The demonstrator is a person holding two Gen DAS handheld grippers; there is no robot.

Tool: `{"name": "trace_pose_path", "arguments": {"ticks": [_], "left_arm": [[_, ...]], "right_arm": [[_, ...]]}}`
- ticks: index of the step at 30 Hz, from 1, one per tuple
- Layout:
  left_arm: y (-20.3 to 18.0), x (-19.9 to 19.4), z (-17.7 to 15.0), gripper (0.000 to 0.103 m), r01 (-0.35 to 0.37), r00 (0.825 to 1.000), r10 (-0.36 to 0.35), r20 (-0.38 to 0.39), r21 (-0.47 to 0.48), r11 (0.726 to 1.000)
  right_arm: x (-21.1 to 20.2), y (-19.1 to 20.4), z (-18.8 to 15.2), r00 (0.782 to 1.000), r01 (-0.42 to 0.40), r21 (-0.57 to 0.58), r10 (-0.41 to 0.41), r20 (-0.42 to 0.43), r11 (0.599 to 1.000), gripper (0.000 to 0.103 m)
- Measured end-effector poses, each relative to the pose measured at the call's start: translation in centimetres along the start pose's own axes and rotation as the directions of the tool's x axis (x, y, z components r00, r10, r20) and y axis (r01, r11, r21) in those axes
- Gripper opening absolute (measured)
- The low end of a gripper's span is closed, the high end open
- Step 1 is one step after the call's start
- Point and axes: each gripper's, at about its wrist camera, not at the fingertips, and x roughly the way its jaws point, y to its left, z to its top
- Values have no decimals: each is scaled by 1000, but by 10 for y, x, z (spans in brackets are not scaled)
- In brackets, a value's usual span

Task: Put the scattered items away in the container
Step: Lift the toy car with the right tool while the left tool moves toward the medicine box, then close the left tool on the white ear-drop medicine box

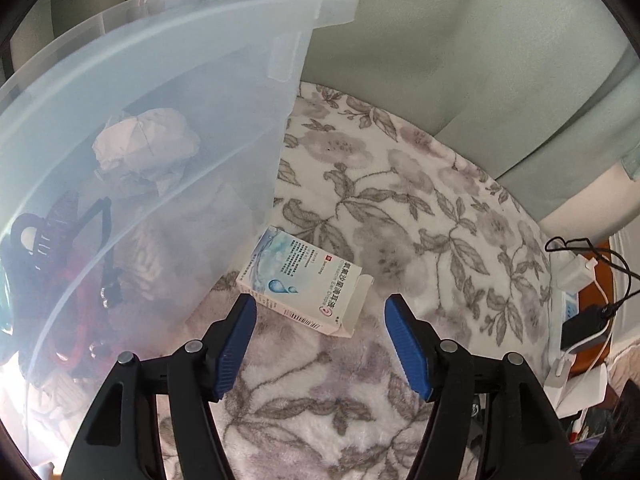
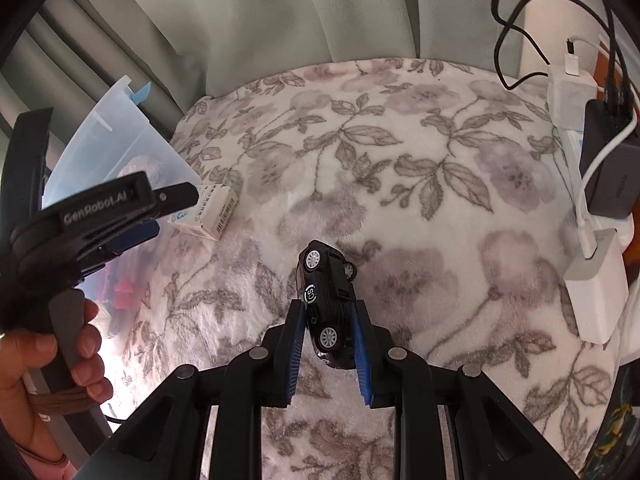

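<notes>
"GenRobot.AI" on left gripper [image 1: 320, 312], jaws apart above ear-drops box [image 1: 304, 282] beside clear container [image 1: 160, 80], right gripper [image 2: 326, 308] clamped on black toy car [image 2: 324, 292], floral blanket [image 2: 400, 160]

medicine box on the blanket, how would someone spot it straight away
Start at the clear plastic bin on the floral blanket. The medicine box lies flat beside the bin's corner. It is the only white and blue printed carton there, one end flap open.

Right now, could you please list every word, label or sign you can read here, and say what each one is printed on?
"GenRobot.AI": side of the left claw.
"Ear Drops": the medicine box, beside Chinese print and a barcode too small to read.
"CS" in a ring: the black toy car.
Print on the black charger: too blurred.
</notes>
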Motion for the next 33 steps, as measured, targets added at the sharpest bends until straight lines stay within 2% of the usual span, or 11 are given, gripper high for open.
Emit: {"name": "trace_pose_path", "arguments": {"ticks": [4, 7, 14, 17, 20, 27, 30, 33], "left_arm": [[-10, 8, 5, 69, -39, 999, 39, 1, -31, 999], [-17, 15, 8, 69, -98, 995, 99, 9, -34, 995], [-31, 33, 12, 69, -246, 969, 247, 14, -59, 968], [-36, 38, 13, 71, -283, 958, 285, 20, -50, 958], [-29, 36, 12, 71, -289, 957, 290, 24, -42, 957], [-23, 39, 6, 71, -254, 966, 254, 41, -1, 967], [-19, 40, -2, 71, -249, 968, 249, 7, 17, 968], [-1, 49, -11, 72, -213, 976, 211, -61, -40, 976]], "right_arm": [[-1, -12, -2, 1000, -9, 15, 9, 9, 1000, 25], [-7, -16, -8, 1000, -12, 30, 12, 16, 999, 25], [-17, -22, -12, 999, -19, 52, 16, 42, 998, 25], [-19, -23, -12, 998, -25, 58, 22, 50, 998, 25], [-19, -23, -13, 998, -32, 57, 29, 52, 998, 25], [-17, -22, -19, 999, -31, 64, 28, 42, 997, 26], [-19, -24, -20, 998, -31, 77, 28, 48, 997, 26], [-22, -25, -21, 998, -35, 87, 30, 59, 996, 26]]}}
